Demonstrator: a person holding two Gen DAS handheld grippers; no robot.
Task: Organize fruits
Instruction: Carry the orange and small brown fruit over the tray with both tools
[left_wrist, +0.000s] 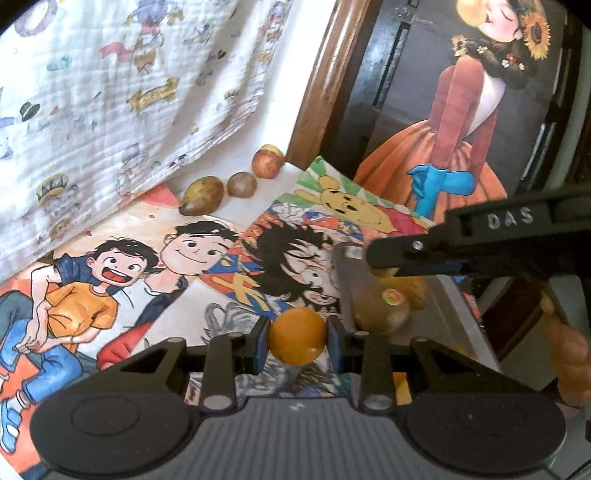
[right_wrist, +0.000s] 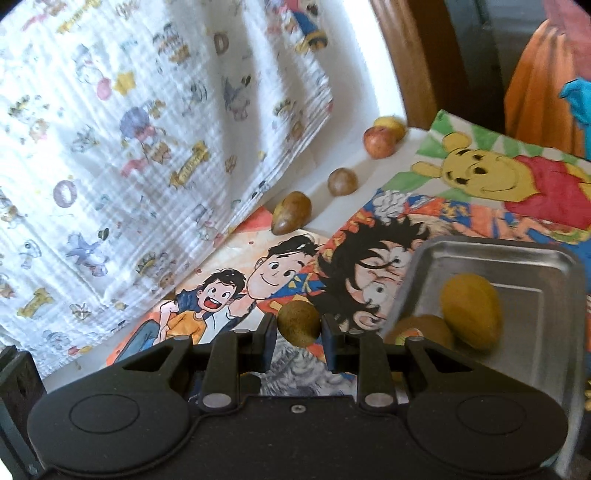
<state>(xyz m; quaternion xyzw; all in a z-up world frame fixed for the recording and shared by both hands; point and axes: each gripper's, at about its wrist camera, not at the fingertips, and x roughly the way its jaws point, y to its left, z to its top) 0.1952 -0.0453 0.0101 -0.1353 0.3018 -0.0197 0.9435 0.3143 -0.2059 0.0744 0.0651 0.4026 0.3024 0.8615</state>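
Observation:
My left gripper (left_wrist: 297, 338) is shut on a small orange fruit (left_wrist: 295, 332), held above the cartoon posters. My right gripper (right_wrist: 298, 326) is shut on a brown-green kiwi (right_wrist: 298, 322), just left of a metal tray (right_wrist: 480, 258). In the tray lie a yellow fruit (right_wrist: 471, 310) and a stickered kiwi (right_wrist: 424, 330). From the left wrist view the right gripper (left_wrist: 391, 258) reaches in from the right over the tray (left_wrist: 347, 280), above the stickered kiwi (left_wrist: 380, 308). At the back stand a brownish pear-shaped fruit (left_wrist: 202, 195), a kiwi (left_wrist: 242, 184) and a red apple (left_wrist: 265, 162).
Cartoon posters (right_wrist: 498, 177) cover the table. A printed white cloth (left_wrist: 110, 92) hangs along the left and back. A wooden post (left_wrist: 325, 74) and a poster of a figure in an orange dress (left_wrist: 461, 129) stand behind. A hand (left_wrist: 569, 343) shows at the right edge.

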